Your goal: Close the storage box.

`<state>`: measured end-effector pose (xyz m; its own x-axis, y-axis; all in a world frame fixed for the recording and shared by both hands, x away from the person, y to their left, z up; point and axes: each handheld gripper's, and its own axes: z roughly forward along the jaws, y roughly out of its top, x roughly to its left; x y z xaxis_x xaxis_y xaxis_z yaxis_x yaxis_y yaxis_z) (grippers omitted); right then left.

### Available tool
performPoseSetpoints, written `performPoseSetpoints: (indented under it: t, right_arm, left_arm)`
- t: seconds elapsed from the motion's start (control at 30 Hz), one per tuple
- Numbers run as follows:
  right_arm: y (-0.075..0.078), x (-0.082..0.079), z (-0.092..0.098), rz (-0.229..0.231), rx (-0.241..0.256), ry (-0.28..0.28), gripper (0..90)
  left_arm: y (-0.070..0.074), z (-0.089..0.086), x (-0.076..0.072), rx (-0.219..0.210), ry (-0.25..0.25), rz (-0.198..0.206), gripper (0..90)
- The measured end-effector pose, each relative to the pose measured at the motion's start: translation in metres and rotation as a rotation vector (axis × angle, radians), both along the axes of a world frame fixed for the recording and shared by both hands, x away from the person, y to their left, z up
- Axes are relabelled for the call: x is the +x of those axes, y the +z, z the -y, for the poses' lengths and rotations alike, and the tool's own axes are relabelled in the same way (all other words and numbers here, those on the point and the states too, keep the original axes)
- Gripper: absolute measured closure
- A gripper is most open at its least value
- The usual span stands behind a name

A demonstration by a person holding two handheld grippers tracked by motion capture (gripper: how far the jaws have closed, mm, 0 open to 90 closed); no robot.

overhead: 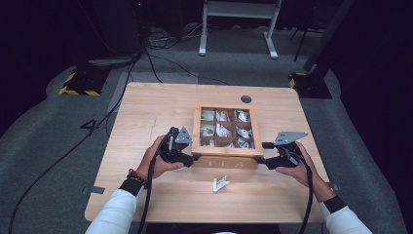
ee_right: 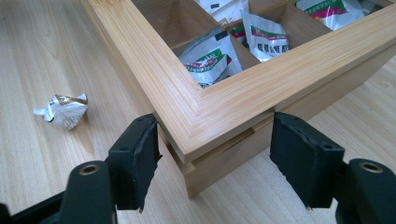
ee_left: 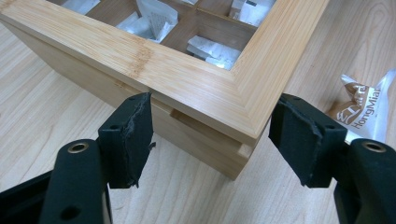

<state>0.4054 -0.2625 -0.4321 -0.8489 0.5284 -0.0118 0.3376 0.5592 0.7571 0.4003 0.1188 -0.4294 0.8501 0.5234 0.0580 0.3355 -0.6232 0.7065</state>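
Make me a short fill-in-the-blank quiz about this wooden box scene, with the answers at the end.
1. The wooden box is divided into ____ compartments.
2. Each pair of tongs, left tongs and right tongs, straddles a near ____ of the box with its jaws spread.
3. A loose packet lies on the table, ____ the box.
4. The compartments hold small ____.

Missing words: nine; corner; outside; packets

The left claw [overhead: 194, 157] and right claw [overhead: 260, 159] are held low, jaws spread wide, gripped by both hands.
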Motion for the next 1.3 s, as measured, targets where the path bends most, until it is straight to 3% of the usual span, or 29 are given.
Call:
performPoseSetpoints:
  t: [0.2, 0.33, 0.57, 0.83, 1.0, 1.17, 1.3]
  right_arm:
    - [-0.004, -0.001, 0.0, -0.017, 0.001, -0.002, 33.1]
    - [-0.006, -0.001, 0.002, -0.021, 0.012, -0.008, 33.3]
    - [-0.005, -0.004, 0.009, -0.008, 0.044, -0.013, 35.1]
    - [-0.001, -0.006, 0.012, 0.014, 0.072, -0.017, 38.1]
    - [-0.001, -0.006, 0.01, 0.004, 0.06, -0.011, 39.4]
    - [-0.006, -0.004, 0.006, -0.012, 0.018, -0.006, 39.3]
    - [-0.001, -0.006, 0.009, 0.007, 0.046, -0.008, 39.3]
  left_arm:
    - [-0.004, 0.001, 0.0, 0.019, -0.002, -0.008, 30.9]
    - [-0.006, 0.0, 0.0, 0.004, 0.001, -0.012, 31.1]
    - [-0.008, -0.002, 0.0, -0.02, 0.005, -0.015, 31.2]
    - [-0.009, -0.004, -0.002, -0.018, 0.013, -0.006, 31.8]
    - [-0.009, -0.004, -0.001, -0.018, 0.008, -0.011, 31.6]
    - [-0.009, -0.005, -0.002, -0.017, 0.014, -0.009, 31.3]
    - [-0.007, -0.005, -0.004, -0.004, 0.013, 0.004, 31.5]
